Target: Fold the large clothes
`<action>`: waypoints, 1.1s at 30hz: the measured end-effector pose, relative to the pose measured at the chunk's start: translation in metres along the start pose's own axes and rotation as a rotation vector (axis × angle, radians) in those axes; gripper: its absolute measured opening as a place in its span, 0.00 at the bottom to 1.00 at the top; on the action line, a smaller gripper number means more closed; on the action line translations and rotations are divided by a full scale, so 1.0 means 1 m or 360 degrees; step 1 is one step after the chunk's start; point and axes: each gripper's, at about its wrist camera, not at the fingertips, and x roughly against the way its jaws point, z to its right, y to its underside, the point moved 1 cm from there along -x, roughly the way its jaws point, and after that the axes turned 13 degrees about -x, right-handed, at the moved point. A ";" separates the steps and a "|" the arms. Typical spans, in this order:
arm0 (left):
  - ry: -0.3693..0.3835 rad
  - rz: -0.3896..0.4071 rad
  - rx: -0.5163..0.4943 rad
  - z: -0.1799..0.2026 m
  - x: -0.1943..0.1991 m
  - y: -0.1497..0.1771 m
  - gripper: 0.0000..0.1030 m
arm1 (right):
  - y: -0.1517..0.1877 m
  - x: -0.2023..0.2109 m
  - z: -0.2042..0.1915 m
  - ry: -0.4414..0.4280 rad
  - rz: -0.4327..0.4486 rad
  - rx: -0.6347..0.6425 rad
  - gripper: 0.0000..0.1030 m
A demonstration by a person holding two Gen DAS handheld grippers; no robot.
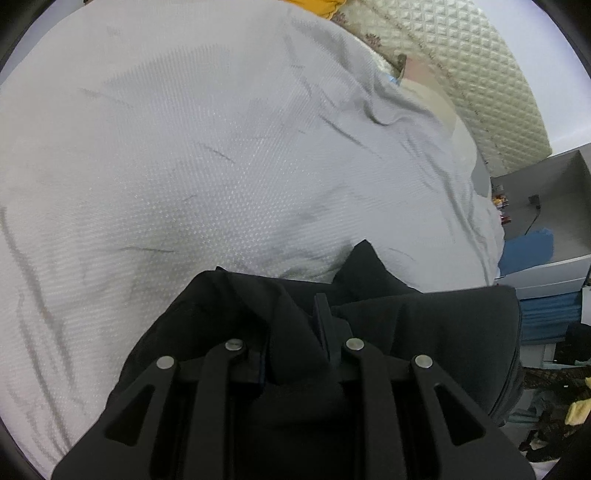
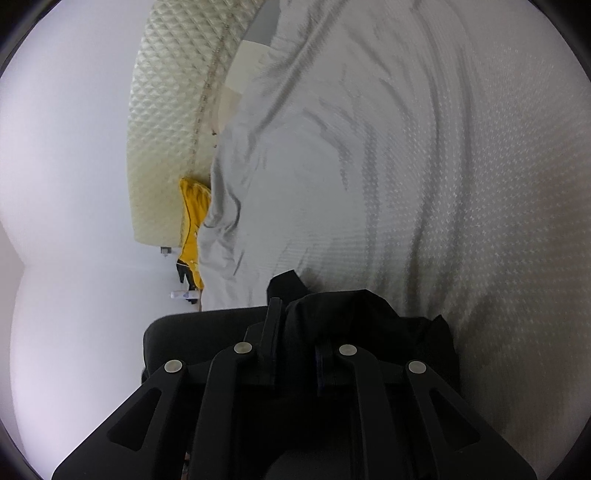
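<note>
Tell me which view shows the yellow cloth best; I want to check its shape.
The right wrist view: the yellow cloth hangs in full between the quilted headboard and the grey bedspread. The left wrist view shows only a scrap of it at the top edge.

Garment [image 1: 424, 317] on bedsheet [image 1: 184, 166]

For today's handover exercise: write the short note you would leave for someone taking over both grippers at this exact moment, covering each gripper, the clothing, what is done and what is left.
Left gripper: shut on the black garment, fabric bunched between its fingers.
Right gripper: also shut on the black garment, cloth gathered over its fingers.
The garment hangs bunched from both grippers above the white textured bedsheet; a yellow item lies at the bed's far edge by the quilted headboard.
Done: garment gripped at two points.
Left: lay it flat on the sheet, then fold; no finished fold is visible yet.
</note>
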 end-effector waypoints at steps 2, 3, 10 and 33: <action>-0.0010 -0.0024 -0.0007 0.000 -0.007 -0.002 0.20 | 0.000 -0.007 0.000 0.0012 -0.0007 -0.0004 0.10; -0.0009 -0.0038 -0.0010 0.000 -0.008 -0.002 0.20 | 0.000 -0.009 0.000 0.0017 -0.0017 -0.0004 0.11; 0.0102 -0.0155 0.0028 -0.012 0.006 -0.001 0.29 | 0.002 0.005 -0.007 -0.0078 -0.0125 0.0041 0.32; -0.0251 0.0743 -0.0790 0.114 0.097 0.091 0.78 | 0.184 0.039 -0.141 0.0402 0.0599 0.1304 0.85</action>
